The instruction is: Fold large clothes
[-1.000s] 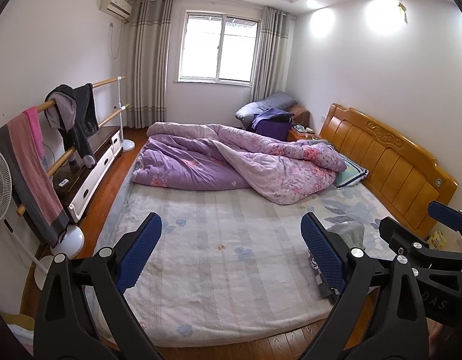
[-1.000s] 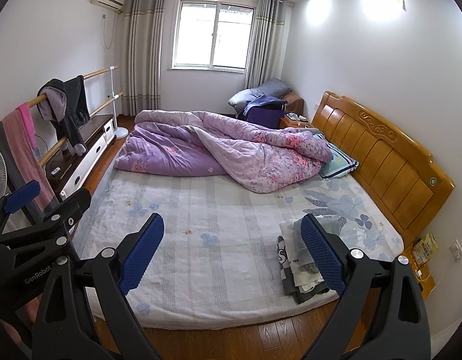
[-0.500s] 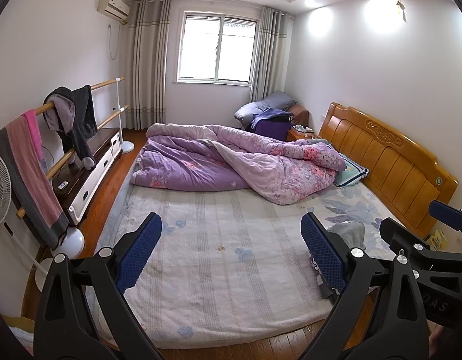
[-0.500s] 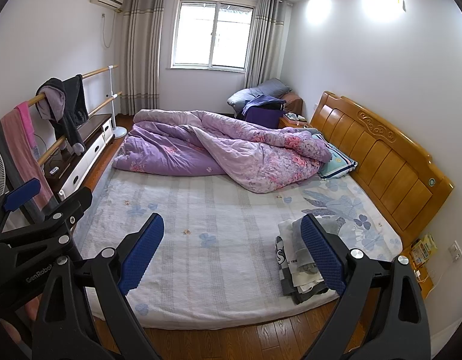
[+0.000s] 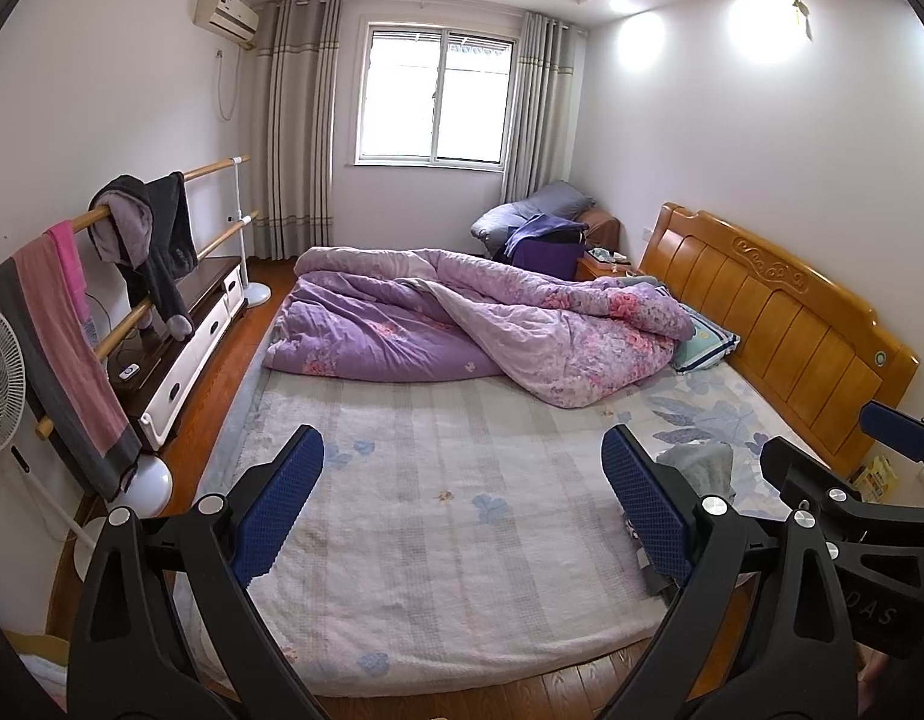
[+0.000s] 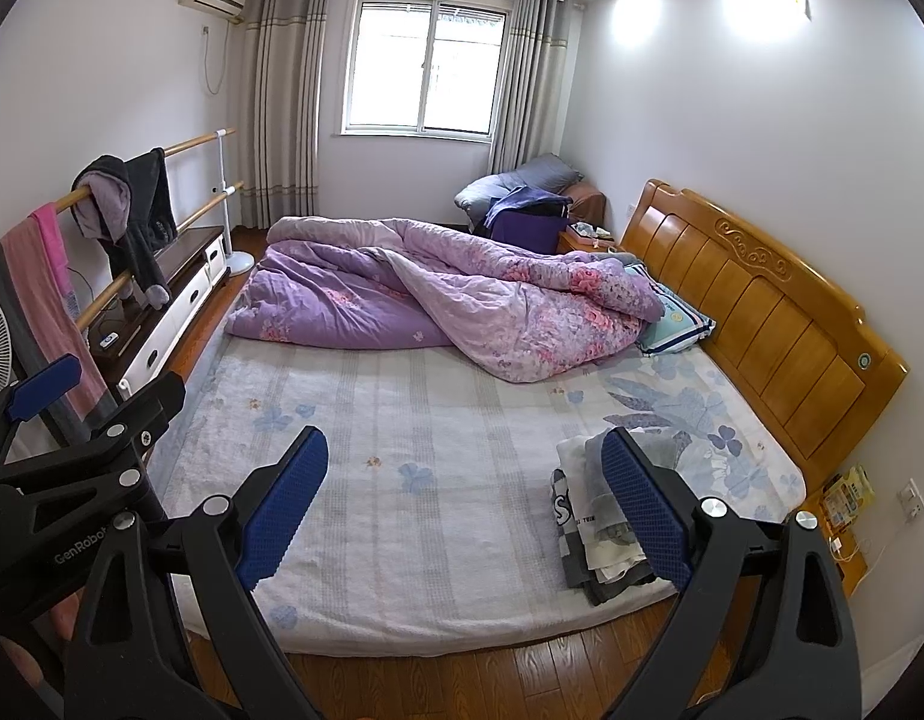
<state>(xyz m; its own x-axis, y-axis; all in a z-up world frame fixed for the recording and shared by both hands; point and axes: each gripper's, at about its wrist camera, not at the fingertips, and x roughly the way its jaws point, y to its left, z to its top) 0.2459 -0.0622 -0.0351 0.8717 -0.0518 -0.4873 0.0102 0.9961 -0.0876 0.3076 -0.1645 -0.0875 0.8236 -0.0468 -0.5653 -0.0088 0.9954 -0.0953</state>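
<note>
Duvet [image 6: 438, 300] heaped, clothes pile [image 6: 600, 522] prob. folded.

"GenRobot" stands on the left claw [image 6: 18, 396]; "DAS" reads on the right claw [image 5: 894, 438].

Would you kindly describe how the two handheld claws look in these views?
Both the left claw and the right claw share one design: black angular plastic frames joined with silver bolts, carrying two fingers faced with blue textured pads. White lettering marks the bodies, "GenRobot" partly readable on the left one. No cables or sleeves show.
</note>
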